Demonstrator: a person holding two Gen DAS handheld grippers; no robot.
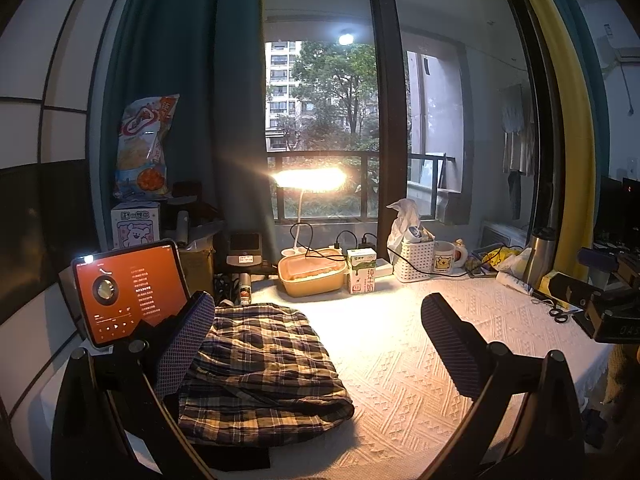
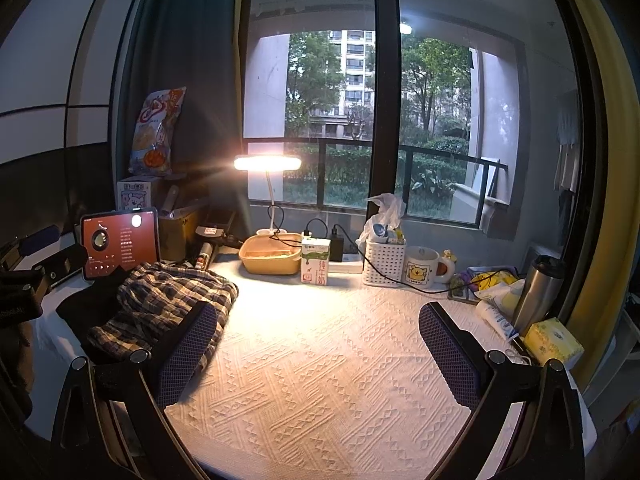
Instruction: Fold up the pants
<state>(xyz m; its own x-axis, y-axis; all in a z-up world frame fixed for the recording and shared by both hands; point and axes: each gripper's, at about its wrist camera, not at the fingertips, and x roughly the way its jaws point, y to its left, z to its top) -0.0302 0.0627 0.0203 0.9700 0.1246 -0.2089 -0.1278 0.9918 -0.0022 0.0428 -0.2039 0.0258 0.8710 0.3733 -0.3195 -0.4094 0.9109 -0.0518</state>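
Observation:
Plaid pants (image 1: 260, 368) lie folded into a thick bundle on the left part of the white textured tablecloth (image 1: 400, 380), on top of a dark cloth (image 1: 236, 456). My left gripper (image 1: 320, 352) is open and empty, held above the cloth with its left finger (image 1: 184, 348) over the bundle's left edge. In the right wrist view the pants (image 2: 168, 312) sit at the left. My right gripper (image 2: 318, 356) is open and empty above the bare cloth (image 2: 320, 380), its left finger (image 2: 188, 352) just in front of the bundle's right edge.
At the back stand a lit desk lamp (image 1: 310, 179), a yellow lidded container (image 1: 312, 274), a milk carton (image 1: 361, 270), a white basket (image 1: 414, 258) and a mug (image 1: 446, 262). A tablet (image 1: 130, 290) stands at the left. A steel flask (image 2: 538, 294) and tissue pack (image 2: 554, 342) are at the right.

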